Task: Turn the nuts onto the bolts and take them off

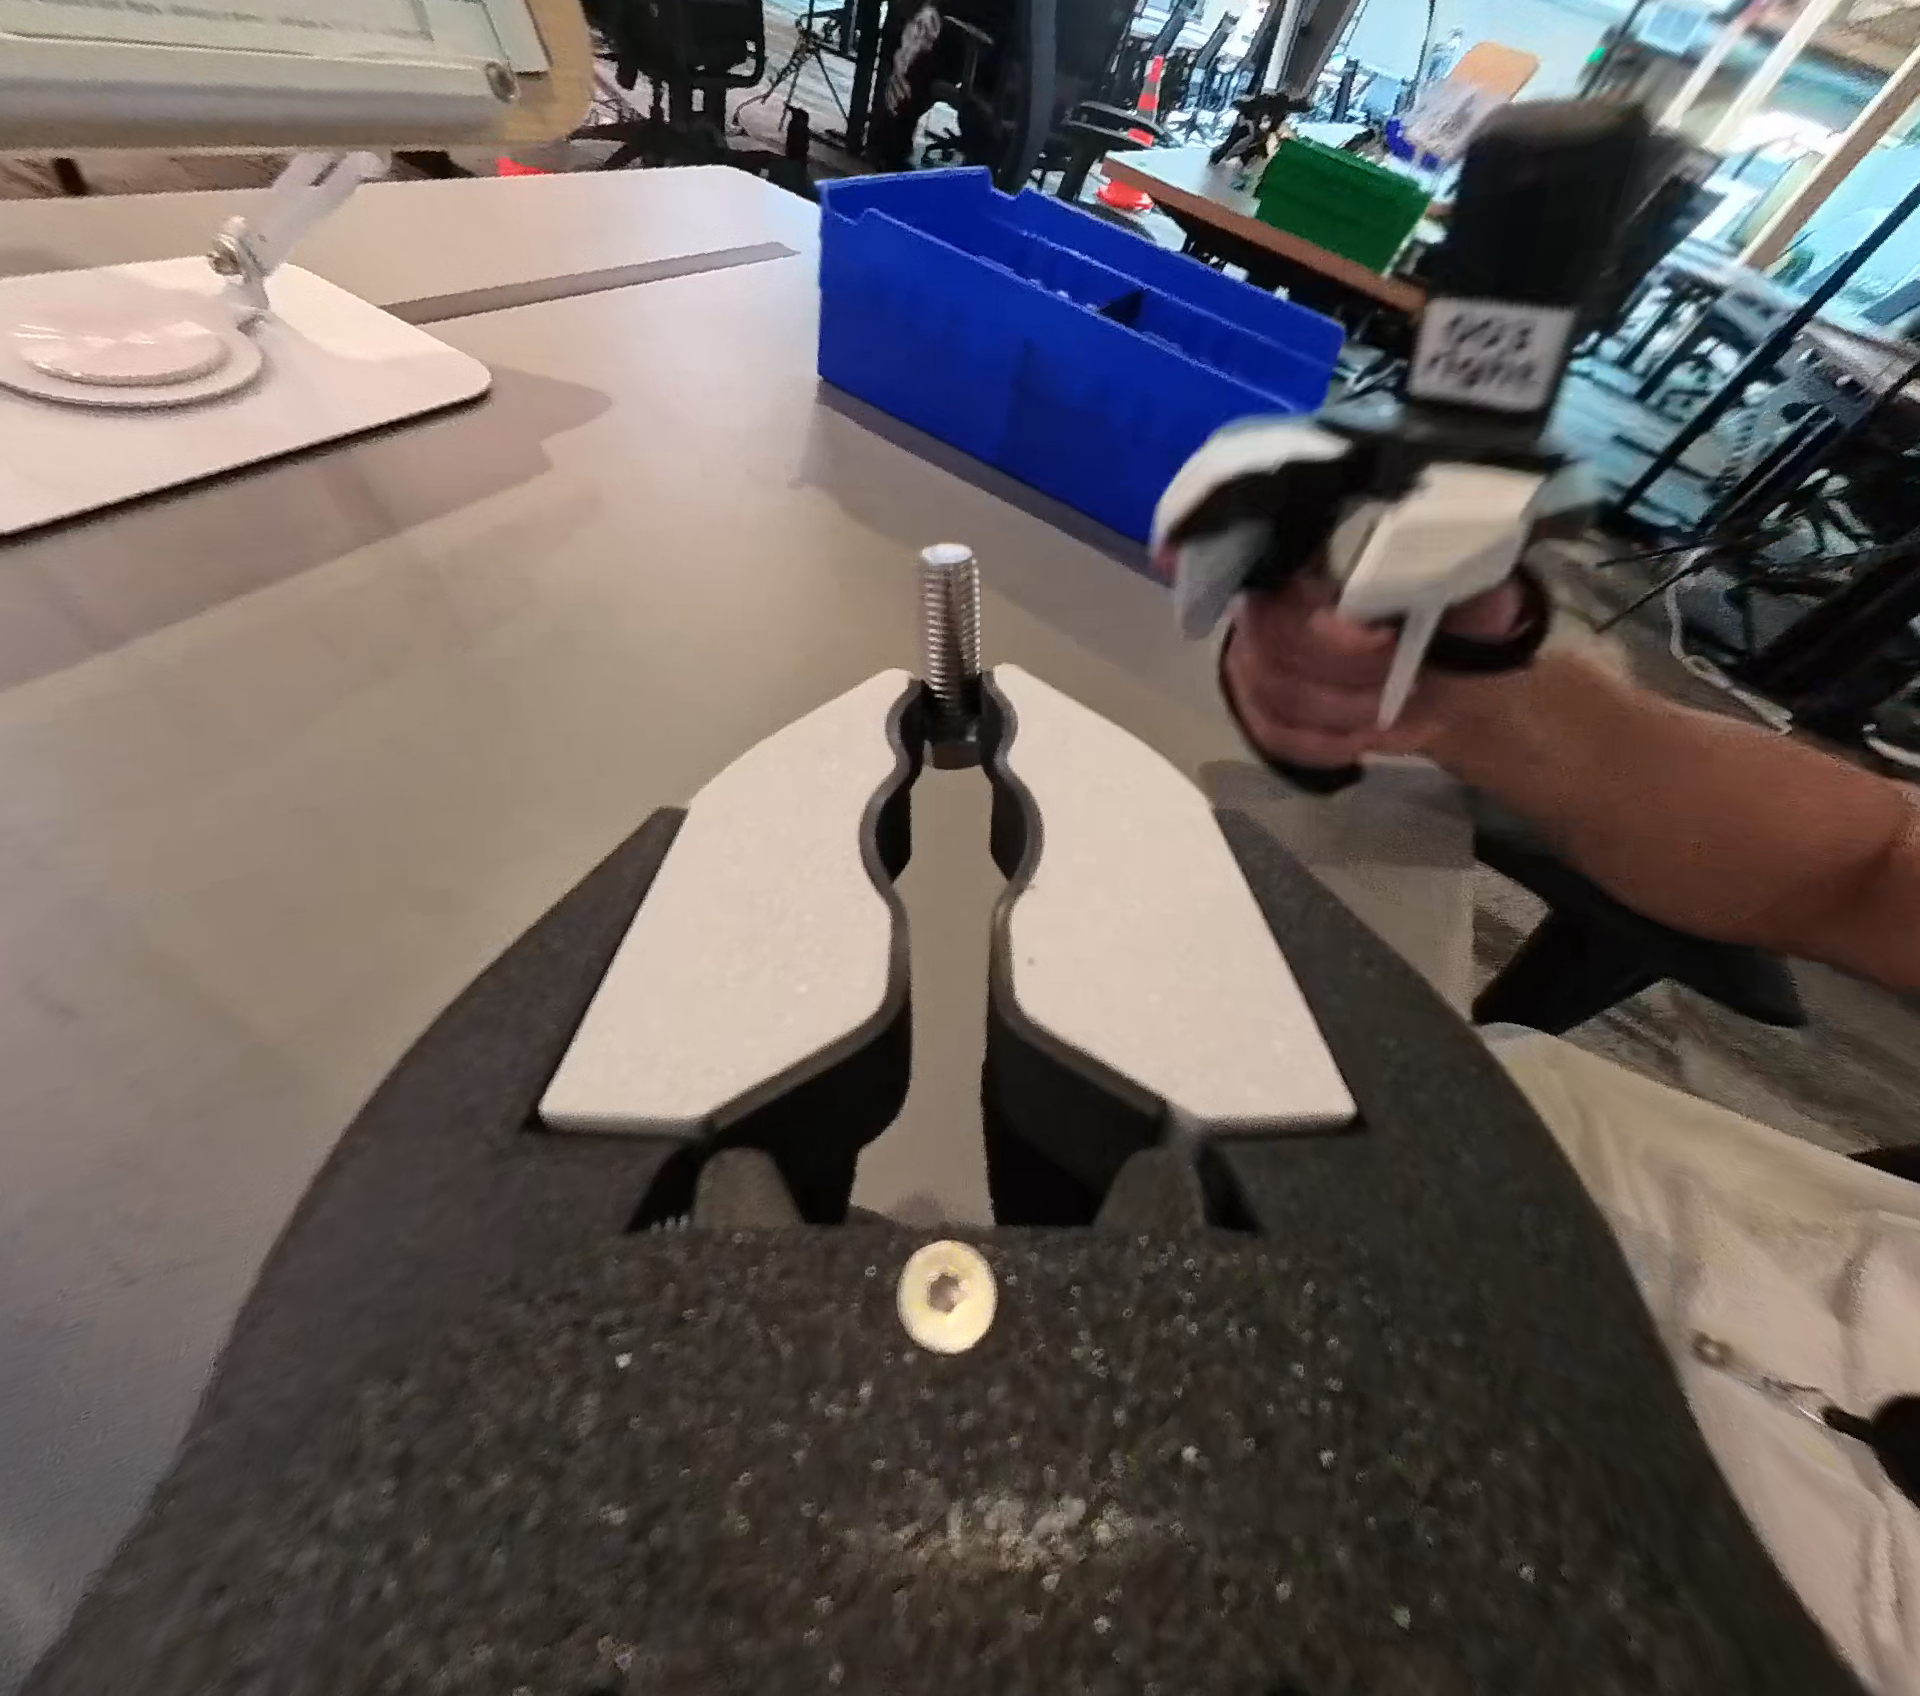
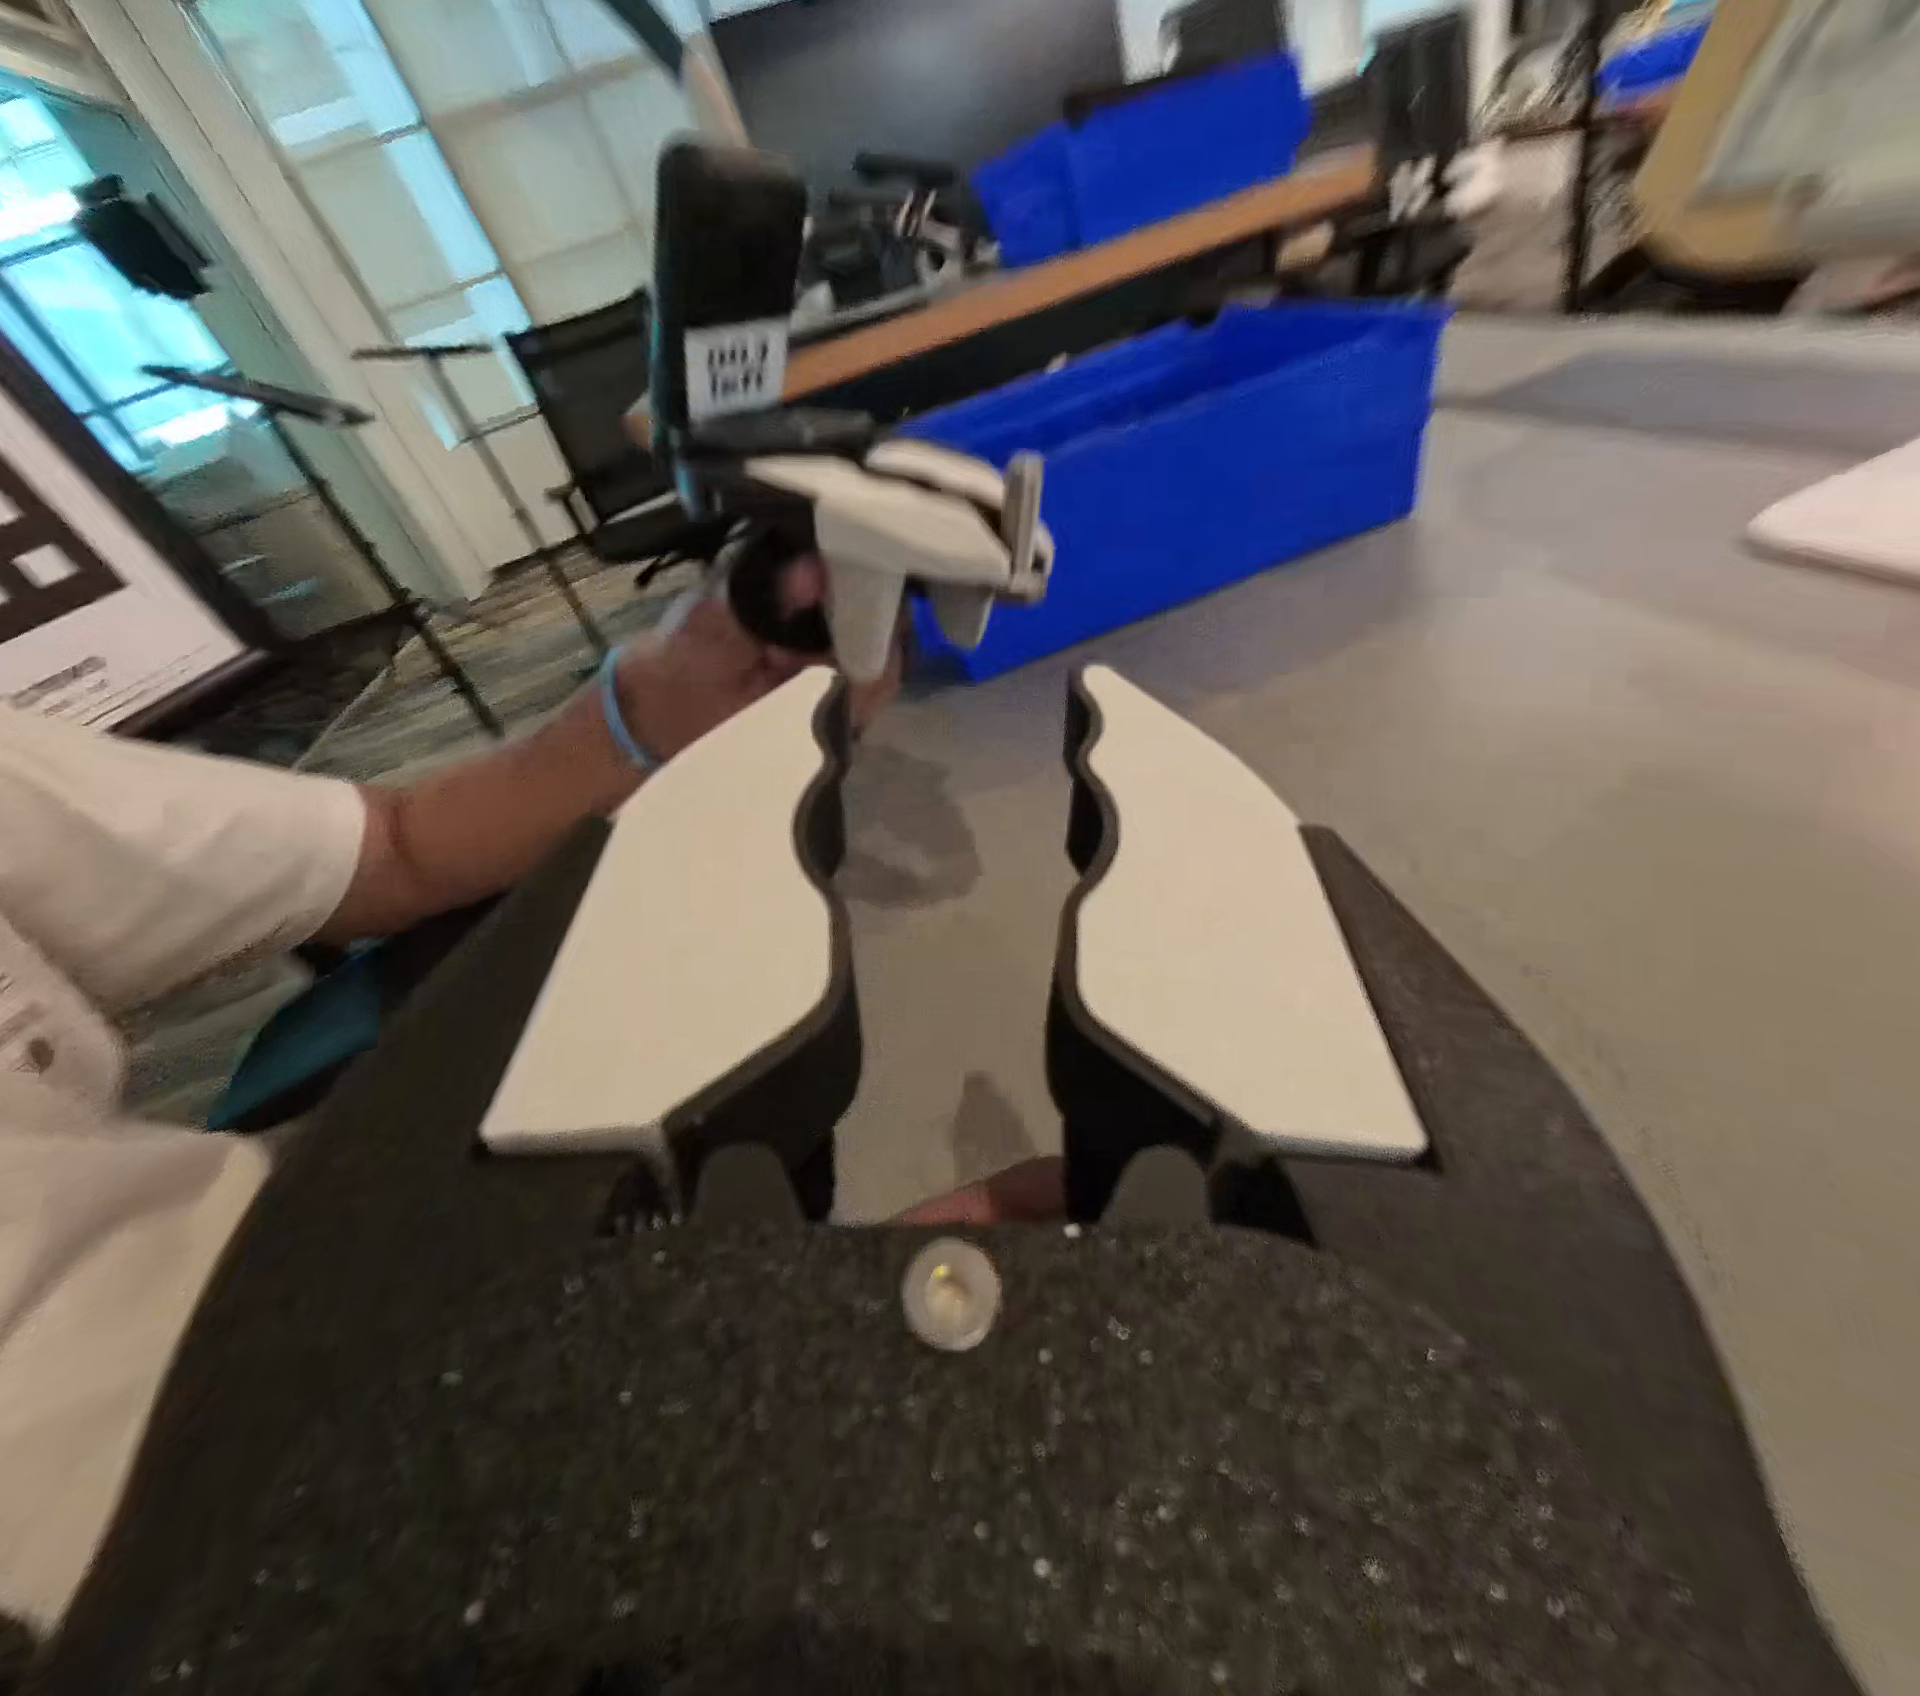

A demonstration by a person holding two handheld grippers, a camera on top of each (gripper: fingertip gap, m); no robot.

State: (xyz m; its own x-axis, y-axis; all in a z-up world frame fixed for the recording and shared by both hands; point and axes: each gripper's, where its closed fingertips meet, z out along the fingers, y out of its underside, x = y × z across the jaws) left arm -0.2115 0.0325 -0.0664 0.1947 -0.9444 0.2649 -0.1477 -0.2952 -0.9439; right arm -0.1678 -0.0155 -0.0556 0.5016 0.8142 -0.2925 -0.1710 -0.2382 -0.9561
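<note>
Above the grey table (image 1: 644,566), the left gripper (image 1: 948,737) pinched a bare bolt (image 1: 948,628); the right gripper (image 2: 951,711) gaped empty. No nut showed, so threading remained.

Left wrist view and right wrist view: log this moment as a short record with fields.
left tool: shut on bolt
bolt: upright, threaded end up, head clamped at the fingertips, no nut on it
right tool: open, holding nothing
blue bin: on the grey table, behind the bolt
nuts: none visible
</note>
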